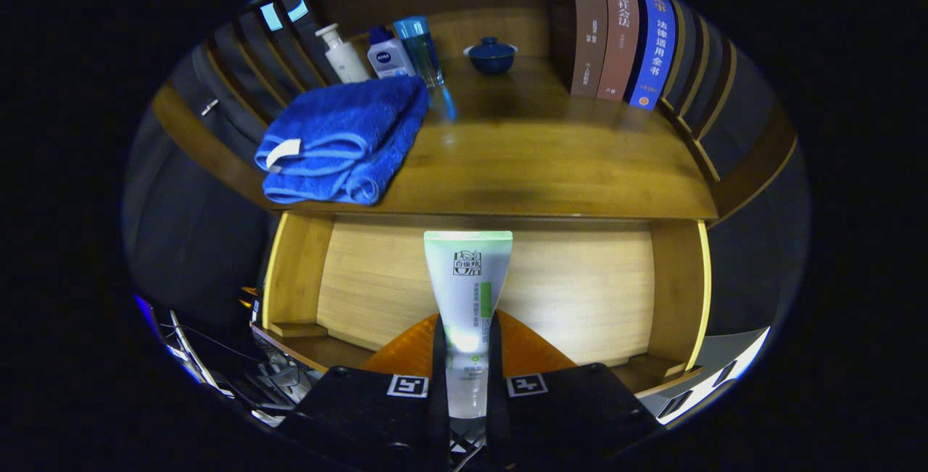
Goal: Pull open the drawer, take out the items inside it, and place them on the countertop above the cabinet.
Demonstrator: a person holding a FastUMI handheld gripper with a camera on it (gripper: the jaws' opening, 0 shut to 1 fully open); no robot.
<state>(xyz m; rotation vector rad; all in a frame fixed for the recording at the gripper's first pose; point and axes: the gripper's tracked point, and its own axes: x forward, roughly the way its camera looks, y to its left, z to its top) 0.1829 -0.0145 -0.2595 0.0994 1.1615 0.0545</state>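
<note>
Towel: a folded blue towel lies at the 10 o'clock end of the desk, its fold overhanging the front edge.
Bottles: a white pump bottle, a small white-and-blue bottle and a clear blue bottle stand just behind the towel.
Tube: a white-and-green tube stands upright over the open drawer, below the desk's front edge.
Hand-held gripper: the hand-held gripper, at 6 o'clock, is clenched on the tube, both fingers pressing its lower part.
Bowl: a lidded blue bowl sits at 12 o'clock, at the back of the desk.
Books: three upright books stand at 1 o'clock.
</note>
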